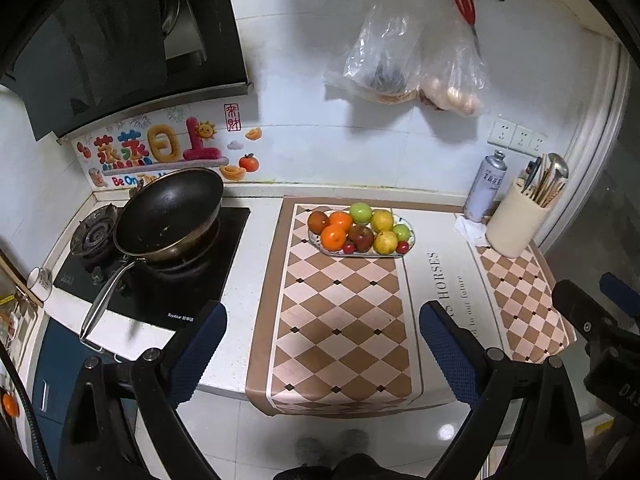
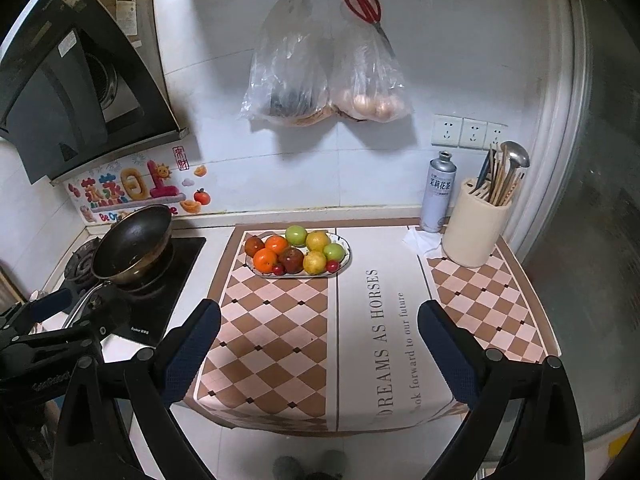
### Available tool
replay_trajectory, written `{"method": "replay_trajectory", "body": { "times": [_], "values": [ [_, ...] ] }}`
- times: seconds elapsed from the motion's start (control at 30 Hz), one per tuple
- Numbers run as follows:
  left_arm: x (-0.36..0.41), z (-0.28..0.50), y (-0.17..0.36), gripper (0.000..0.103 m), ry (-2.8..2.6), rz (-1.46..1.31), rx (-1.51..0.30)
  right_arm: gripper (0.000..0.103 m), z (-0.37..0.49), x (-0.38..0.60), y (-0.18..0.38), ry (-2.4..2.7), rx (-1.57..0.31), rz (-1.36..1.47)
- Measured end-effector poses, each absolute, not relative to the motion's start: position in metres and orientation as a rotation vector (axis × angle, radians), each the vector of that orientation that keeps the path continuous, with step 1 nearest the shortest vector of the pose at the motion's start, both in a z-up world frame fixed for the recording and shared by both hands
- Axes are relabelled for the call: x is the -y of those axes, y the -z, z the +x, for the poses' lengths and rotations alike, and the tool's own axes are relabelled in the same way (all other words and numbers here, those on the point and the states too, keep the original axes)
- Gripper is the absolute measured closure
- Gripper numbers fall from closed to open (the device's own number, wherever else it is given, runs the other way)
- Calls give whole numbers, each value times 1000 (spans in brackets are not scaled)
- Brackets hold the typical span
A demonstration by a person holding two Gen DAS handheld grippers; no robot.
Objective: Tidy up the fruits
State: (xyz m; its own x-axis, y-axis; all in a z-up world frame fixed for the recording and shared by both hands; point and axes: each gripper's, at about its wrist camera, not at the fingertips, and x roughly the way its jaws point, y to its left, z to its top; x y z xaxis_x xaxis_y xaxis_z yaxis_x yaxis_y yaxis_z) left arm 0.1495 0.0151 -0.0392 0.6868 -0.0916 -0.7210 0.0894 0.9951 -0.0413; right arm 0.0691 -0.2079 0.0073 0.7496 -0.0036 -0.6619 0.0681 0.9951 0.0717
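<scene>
A kitchen scene seen from two wrist cameras, both looking across a white table point(image 2: 280, 432) covered by a brown-and-cream diamond-patterned mat point(image 2: 272, 344) with printed lettering. Towards the back of the mat sits a shallow oval white plate point(image 2: 347, 254) piled with fruit: two oranges point(image 1: 333, 237), two yellow lemon-like fruits point(image 1: 385, 242), two green apples point(image 1: 361, 213), two dark red-brown fruits point(image 1: 361, 237) and two small red cherry-like fruits point(image 1: 403, 246), all touching one another in a tidy cluster.

The left claw point(image 1: 322, 354) hangs over the near edge of the table, its blue-padded fingers point(image 1: 446, 350) spread wide and holding nothing. The right claw point(image 2: 320, 350) is likewise spread wide and empty, well apart from the plate.

To the left stands a black wok with a long steel handle point(image 1: 168, 212) on a black gas hob point(image 1: 152, 280). At the back right are a silver spray can point(image 2: 438, 192) and a cream utensil holder point(image 2: 474, 226) full of chopsticks and a ladle. Two clear plastic bags point(image 2: 324, 72) and red-handled scissors point(image 2: 362, 2) hang on the white tiled wall.

Judged from this view, every visible fruit already lies on the plate and none is loose on the table, so either the sorting is finished or it has not begun; with both claws empty and drawn back, which it is cannot be told
</scene>
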Motion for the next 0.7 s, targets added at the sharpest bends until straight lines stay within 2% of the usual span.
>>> {"method": "replay_trajectory", "body": {
  "times": [0.7],
  "values": [
    [18, 253, 72, 4, -3, 63, -857, 2, 200, 241, 44, 72, -789, 91]
  ]
}}
